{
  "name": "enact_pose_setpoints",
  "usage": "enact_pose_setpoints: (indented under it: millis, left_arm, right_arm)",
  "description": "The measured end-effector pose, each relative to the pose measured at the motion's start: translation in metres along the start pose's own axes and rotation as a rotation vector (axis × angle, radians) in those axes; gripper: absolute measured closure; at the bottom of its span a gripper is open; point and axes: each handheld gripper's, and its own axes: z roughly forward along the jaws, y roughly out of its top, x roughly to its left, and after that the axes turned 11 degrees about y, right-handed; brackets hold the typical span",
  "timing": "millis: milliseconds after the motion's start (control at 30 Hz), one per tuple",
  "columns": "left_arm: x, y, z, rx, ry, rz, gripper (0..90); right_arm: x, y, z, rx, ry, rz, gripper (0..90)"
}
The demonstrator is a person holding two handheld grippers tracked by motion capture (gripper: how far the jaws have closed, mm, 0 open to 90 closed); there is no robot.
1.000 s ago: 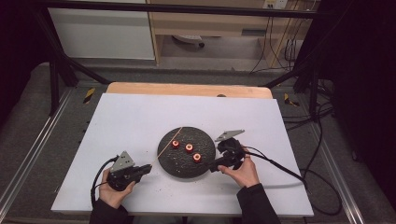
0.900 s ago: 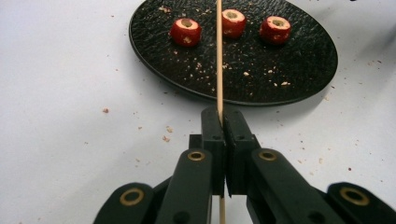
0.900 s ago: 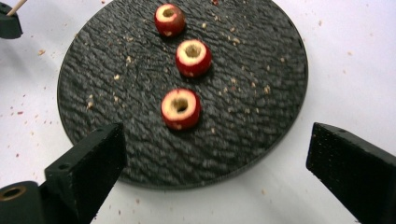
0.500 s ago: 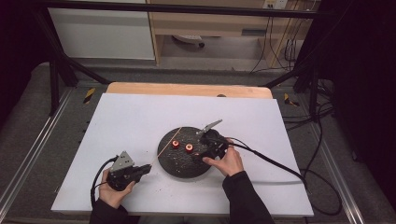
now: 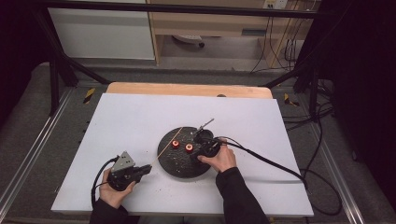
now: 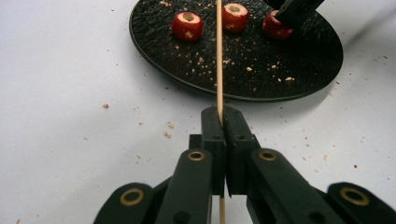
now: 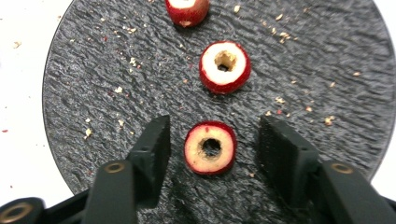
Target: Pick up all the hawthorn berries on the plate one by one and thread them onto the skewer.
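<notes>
**Skewer ready, first fruit not yet gripped**

High view: my left gripper [image 5: 140, 170] sits near the table's front edge, my right gripper [image 5: 201, 138] over the black plate [image 5: 180, 165].

Left gripper view: jaws clamped on the wooden skewer [image 6: 219, 56], which carries nothing.

Right gripper view: jaws apart, straddling the nearest cored red fruit [image 7: 210, 148], not touching. I judge all three fruits remain unthreaded.

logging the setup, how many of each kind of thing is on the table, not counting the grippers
red cored fruit pieces: 3
black round plate: 1
wooden skewer: 1
total: 5
</notes>
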Motion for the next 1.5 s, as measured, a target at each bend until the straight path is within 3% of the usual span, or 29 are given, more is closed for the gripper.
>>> enact_pose_setpoints:
  millis: [333, 533, 1033, 1500]
  left_arm:
    - [-0.001, 0.0, 0.001, 0.004, 0.0, 0.006, 87.9]
    - [-0.002, 0.0, 0.001, 0.0, 0.002, 0.005, 87.9]
    - [-0.007, 0.0, 0.001, -0.014, -0.001, 0.001, 87.9]
    - [-0.012, 0.001, 0.002, -0.024, 0.001, -0.008, 87.8]
  right_arm:
    - [-0.004, 0.002, 0.005, 0.032, 0.023, 0.052, 61.0]
    - [-0.004, 0.002, 0.004, 0.028, 0.033, 0.062, 62.0]
    - [0.005, -0.002, -0.034, -0.142, 0.04, 0.093, 62.6]
    - [-0.006, -0.03, -0.052, -0.351, 0.081, 0.136, 62.7]
